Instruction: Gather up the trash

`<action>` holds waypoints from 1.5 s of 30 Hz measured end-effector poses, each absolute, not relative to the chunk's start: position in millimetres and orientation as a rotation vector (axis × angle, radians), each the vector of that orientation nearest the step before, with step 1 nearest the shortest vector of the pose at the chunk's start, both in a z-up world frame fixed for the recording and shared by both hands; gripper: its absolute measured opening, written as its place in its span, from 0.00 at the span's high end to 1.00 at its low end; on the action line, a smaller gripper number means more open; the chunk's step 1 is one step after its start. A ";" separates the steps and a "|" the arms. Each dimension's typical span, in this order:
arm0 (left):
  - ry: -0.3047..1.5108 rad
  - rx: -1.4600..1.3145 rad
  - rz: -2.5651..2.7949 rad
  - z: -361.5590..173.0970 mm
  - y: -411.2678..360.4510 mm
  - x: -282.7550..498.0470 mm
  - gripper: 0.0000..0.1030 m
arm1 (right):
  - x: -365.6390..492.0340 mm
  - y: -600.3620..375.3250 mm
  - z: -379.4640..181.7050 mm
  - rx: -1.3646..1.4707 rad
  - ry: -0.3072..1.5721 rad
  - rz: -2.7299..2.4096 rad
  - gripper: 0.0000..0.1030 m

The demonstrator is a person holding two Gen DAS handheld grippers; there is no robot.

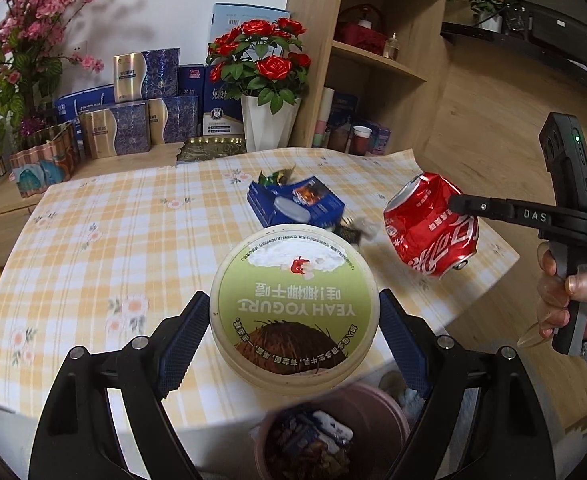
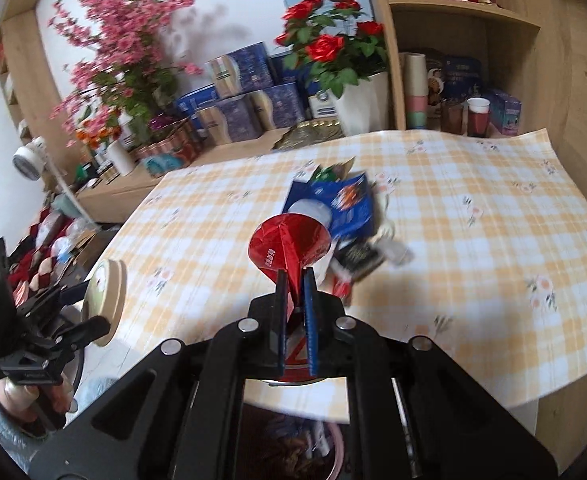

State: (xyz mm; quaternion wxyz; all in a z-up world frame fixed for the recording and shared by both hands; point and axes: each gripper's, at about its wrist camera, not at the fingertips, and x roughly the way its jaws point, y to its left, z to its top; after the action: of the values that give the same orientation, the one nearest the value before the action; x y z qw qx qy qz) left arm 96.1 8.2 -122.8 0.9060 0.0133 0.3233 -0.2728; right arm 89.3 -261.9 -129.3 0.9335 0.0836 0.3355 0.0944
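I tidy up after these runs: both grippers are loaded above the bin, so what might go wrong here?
1. The right gripper pinches only a crease of the crushed can; it may slip out.
2. The yogurt tub looks wide beside the bin, which already holds trash; it may catch the rim and fall to the floor.

"YEAH YOGURT" on the yogurt tub lid [image 1: 293,304]; "DAS" on the right gripper [image 1: 459,204]

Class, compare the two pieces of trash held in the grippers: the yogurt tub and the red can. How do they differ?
The yogurt tub is round, intact and cream with a green lid; the red can is crushed and dented. The tub spans wide-set jaws; the can is pinched between nearly closed jaws. Both are held off the table above the trash bin.
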 end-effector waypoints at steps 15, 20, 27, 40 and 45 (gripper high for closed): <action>0.726 0.025 -0.545 -155.0 25.9 31.4 0.20 | 13.0 -204.9 -246.1 0.103 0.956 0.324 0.89; 0.736 0.029 -0.539 -160.1 25.3 31.7 0.20 | 24.8 -198.3 -296.1 0.150 1.092 0.298 0.89; 0.734 0.056 -0.521 -170.2 24.3 30.6 0.20 | 41.7 -205.0 -336.6 0.241 1.196 0.222 0.89; 0.778 0.080 -0.545 -193.9 14.4 27.3 0.20 | 44.2 -225.2 -312.5 0.184 1.074 0.199 0.37; 0.788 0.140 -0.578 -208.3 -2.5 21.5 0.20 | 37.0 -245.2 -285.0 0.218 0.943 0.189 0.17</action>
State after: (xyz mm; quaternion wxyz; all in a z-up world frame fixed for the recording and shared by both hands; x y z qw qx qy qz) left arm 21.5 -2.5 -208.3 0.8806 0.0672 0.3782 -0.2773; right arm 37.0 -245.2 -285.0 0.8808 0.1047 0.4528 0.0906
